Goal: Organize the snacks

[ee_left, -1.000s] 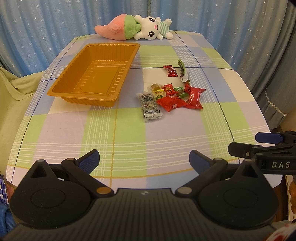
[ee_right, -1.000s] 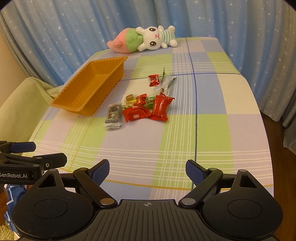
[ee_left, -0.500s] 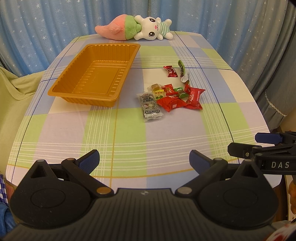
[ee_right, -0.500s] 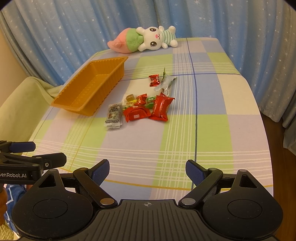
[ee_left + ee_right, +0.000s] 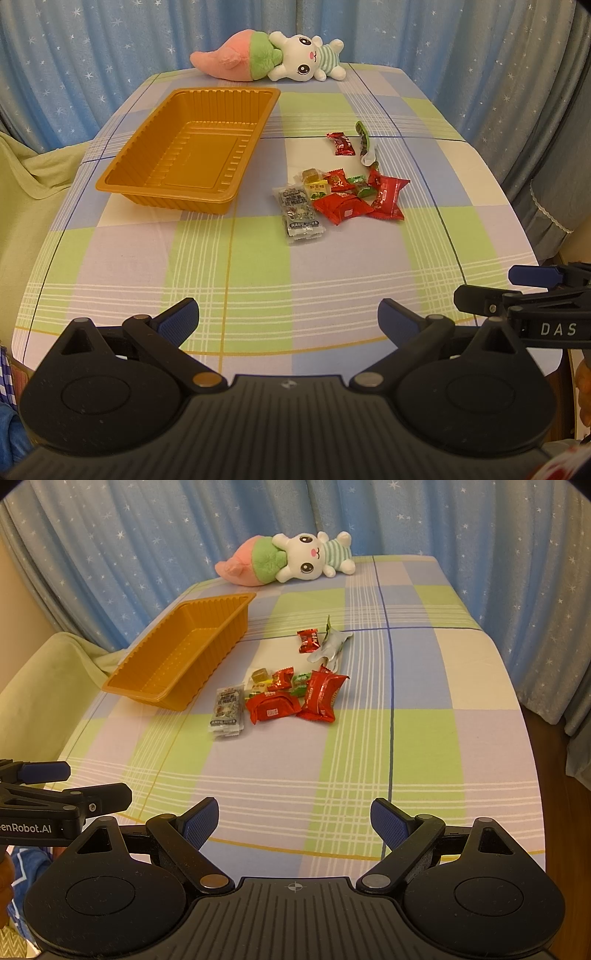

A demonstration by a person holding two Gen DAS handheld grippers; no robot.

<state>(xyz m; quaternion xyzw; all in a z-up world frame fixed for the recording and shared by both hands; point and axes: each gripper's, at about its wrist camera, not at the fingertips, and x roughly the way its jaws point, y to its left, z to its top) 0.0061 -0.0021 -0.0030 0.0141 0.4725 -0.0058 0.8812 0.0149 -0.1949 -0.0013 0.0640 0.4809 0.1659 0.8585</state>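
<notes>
Both grippers, left gripper (image 5: 288, 317) and right gripper (image 5: 293, 818), spread wide, empty, at near edge. Snack pile (image 5: 341, 195) mid-table, just right of empty orange tray (image 5: 184, 147). Slippery overlapping wrappers (crinkly stuff) likely to slide or come up in pairs.

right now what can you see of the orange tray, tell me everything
The tray is a rectangular tub of thin, glossy orange plastic with ribbed sloping walls, a flat rim and a stepped floor. It sits upright and empty on the checked tablecloth, on the left half of the table, long side running away from the cameras. The snacks lie to its right, apart from it. No gripper touches it.
</notes>
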